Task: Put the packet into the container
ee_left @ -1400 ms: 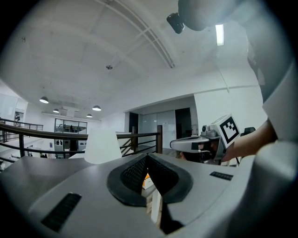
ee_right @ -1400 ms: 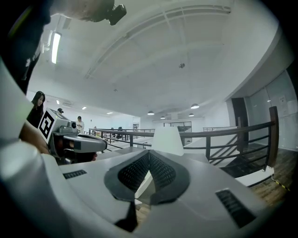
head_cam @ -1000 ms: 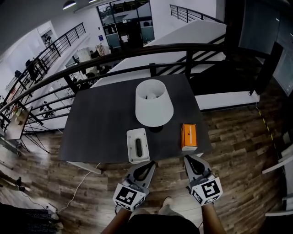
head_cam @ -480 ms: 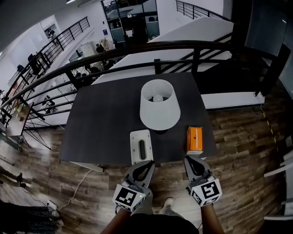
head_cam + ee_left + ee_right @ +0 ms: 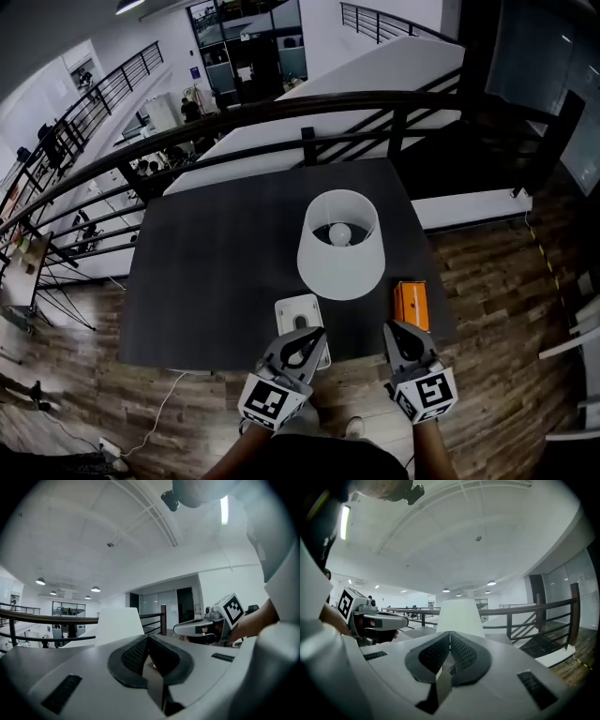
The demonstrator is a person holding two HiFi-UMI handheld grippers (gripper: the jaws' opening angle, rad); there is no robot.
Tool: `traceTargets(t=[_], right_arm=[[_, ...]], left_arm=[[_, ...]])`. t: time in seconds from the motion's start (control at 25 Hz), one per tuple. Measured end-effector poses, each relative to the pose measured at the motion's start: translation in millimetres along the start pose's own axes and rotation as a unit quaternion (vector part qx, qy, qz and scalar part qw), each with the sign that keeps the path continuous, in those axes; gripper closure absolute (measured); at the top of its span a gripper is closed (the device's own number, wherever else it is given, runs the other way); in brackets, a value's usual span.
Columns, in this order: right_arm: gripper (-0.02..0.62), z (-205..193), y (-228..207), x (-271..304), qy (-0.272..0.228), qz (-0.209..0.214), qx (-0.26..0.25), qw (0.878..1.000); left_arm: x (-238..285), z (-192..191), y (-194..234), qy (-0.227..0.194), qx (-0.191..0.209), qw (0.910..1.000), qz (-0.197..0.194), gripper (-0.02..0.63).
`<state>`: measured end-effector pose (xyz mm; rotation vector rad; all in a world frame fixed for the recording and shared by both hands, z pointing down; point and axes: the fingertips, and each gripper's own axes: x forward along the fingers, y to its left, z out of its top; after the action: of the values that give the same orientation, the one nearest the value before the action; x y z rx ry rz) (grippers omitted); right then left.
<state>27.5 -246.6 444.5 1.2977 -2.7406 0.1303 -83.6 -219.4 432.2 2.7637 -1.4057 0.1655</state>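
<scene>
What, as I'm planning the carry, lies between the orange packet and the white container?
Head view: only bare tabletop between packet and container; the lampshade sits behind.

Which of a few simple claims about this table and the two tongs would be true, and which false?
1. The left tongs and right tongs are both shut and empty. True.
2. The orange packet lies inside the white container. False: it lies on the table, right of the container and apart from it.
3. A white lamp stands upright on the table. True.
4. The tabletop is white. False: it is dark.
</scene>
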Motion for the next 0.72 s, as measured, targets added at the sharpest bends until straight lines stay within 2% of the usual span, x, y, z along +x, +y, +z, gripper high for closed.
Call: traceTargets(t=[0.16,0.32,0.56,0.72], right_arm=[[0.591,1.6,4.4,18.9,0.039,-0.018,-0.009,0.999],[0.591,2.0,6.3,26.8,0.054,-0.048,-0.005,0.997],[0.591,-6.1,-3.8,26.4,0.035,-0.120,0.013,0.992],[0.591,-22.8,-18.5,18.1,0.064,-0.160,0.023,0.985]], left_arm=[[6.1,0.2,21.7,-0.004,-0.001,0.9998,-0.022,0.601],[8.8,-0.6,35.5,-0.006,-0.002,0.9989,-0.047,0.600],[9.1,-6.7,49.8,-0.009,-0.010,0.9969,-0.078,0.601],[14.3,-17.0,53.3,-0.006,-0.019,0.9954,-0.094,0.600]])
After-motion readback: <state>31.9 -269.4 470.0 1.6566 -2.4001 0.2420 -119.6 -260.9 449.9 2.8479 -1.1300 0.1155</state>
